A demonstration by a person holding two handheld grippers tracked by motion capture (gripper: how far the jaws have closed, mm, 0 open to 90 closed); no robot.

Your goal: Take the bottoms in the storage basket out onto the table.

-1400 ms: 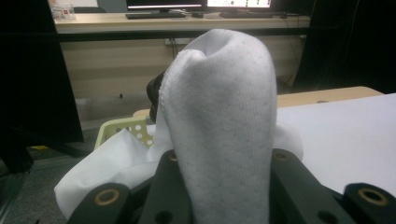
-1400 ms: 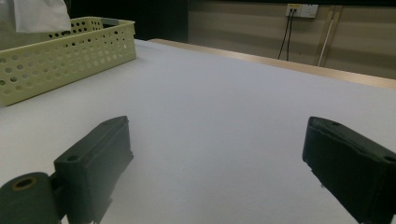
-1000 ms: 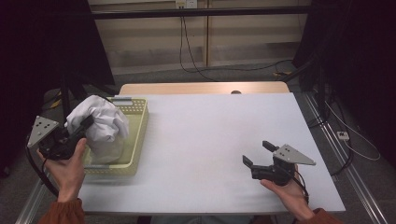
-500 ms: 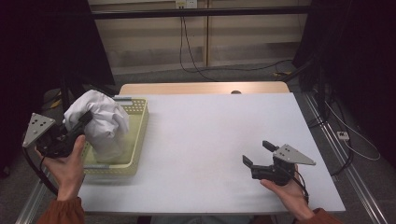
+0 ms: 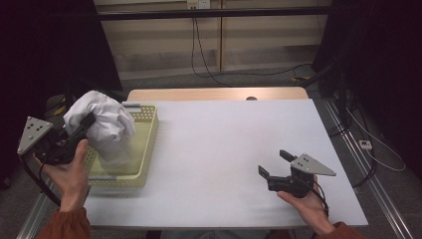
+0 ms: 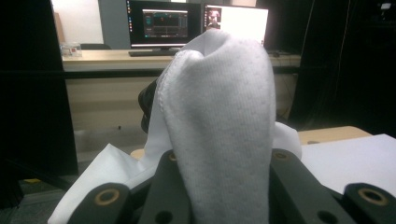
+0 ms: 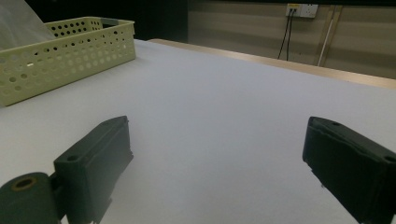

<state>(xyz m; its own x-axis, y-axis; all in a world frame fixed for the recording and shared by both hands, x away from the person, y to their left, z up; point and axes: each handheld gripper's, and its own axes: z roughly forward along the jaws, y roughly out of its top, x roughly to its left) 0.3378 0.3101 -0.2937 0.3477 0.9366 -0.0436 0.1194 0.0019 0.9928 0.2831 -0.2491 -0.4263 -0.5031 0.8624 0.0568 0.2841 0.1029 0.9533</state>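
White knitted cloth (image 5: 102, 124), bunched, lifted above pale yellow perforated plastic basket (image 5: 144, 149) at bench (image 5: 224, 149) left; left gripper (image 5: 82, 127) fingers clamped on it. Right gripper (image 5: 272, 164) fingers wide, empty, low over bench.
Left gripper view: cloth (image 6: 219, 121) pinched between fingers (image 6: 168, 186), soft fold rising upright.
Right gripper view: fingers (image 7: 98, 154) spread apart, basket (image 7: 60, 56) well away.

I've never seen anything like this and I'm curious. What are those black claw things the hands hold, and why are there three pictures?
They are grabbing tools. A person holds one in each hand and squeezes things with them. The wide picture comes from a camera up high, looking down at the white table. The other two come from small cameras riding on each tool. The left gripper has its jaws shut on a white cloth, lifted above a yellow basket with holes in its walls. The right gripper rests low over the table, jaws wide open, holding nothing.
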